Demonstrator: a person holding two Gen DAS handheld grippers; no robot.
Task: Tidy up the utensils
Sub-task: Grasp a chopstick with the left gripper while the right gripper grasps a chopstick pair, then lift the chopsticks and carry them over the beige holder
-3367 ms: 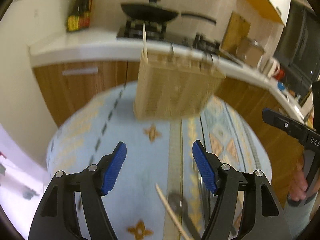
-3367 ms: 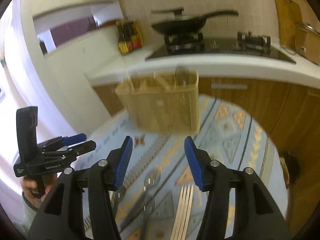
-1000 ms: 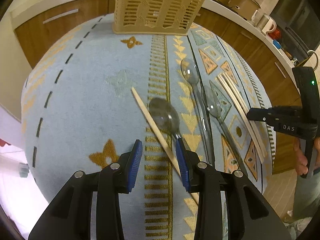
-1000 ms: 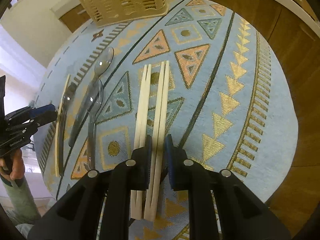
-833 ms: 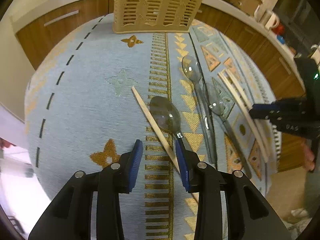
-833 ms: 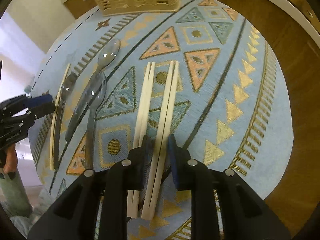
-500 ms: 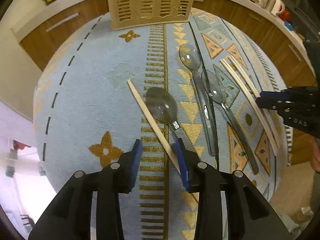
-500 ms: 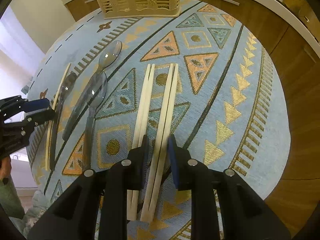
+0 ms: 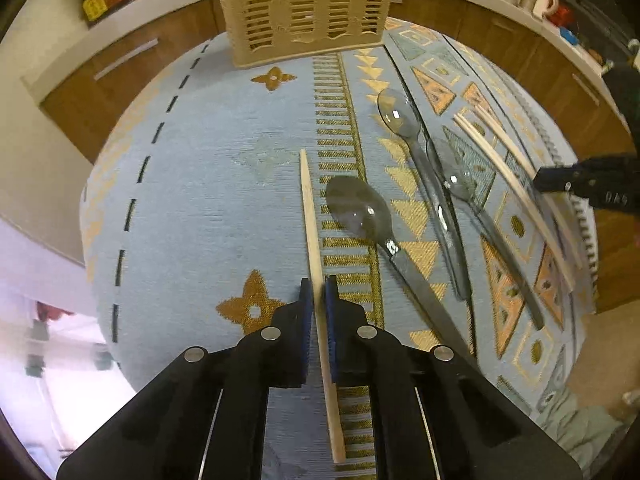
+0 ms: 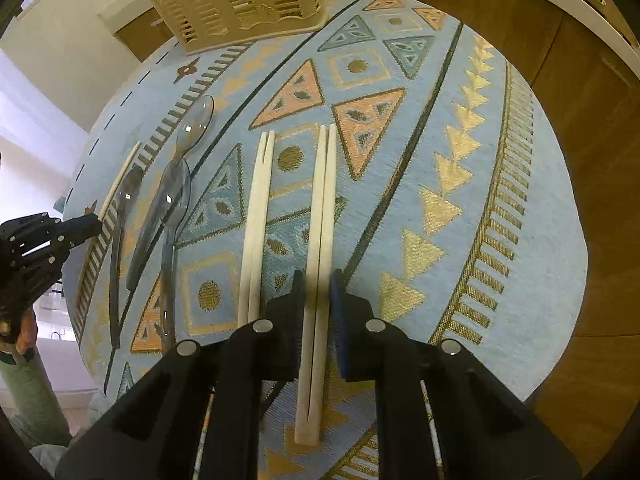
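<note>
Left wrist view: steep-down left hand-held gripper clamped on chopstick.

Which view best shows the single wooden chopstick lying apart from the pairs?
The left wrist view: the single wooden chopstick runs full length between the left gripper pads. The right wrist view shows only its far half at the left.

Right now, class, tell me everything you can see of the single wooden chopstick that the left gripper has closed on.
The single chopstick is a thin, pale stick of bare wood, tapering to its far tip. It lies flat on the blue patterned cloth, pointing roughly toward the slatted beige basket. The left gripper has just closed on its lower part, blue pads on either side. A clear plastic spoon lies beside it, apparently not touching.
</note>
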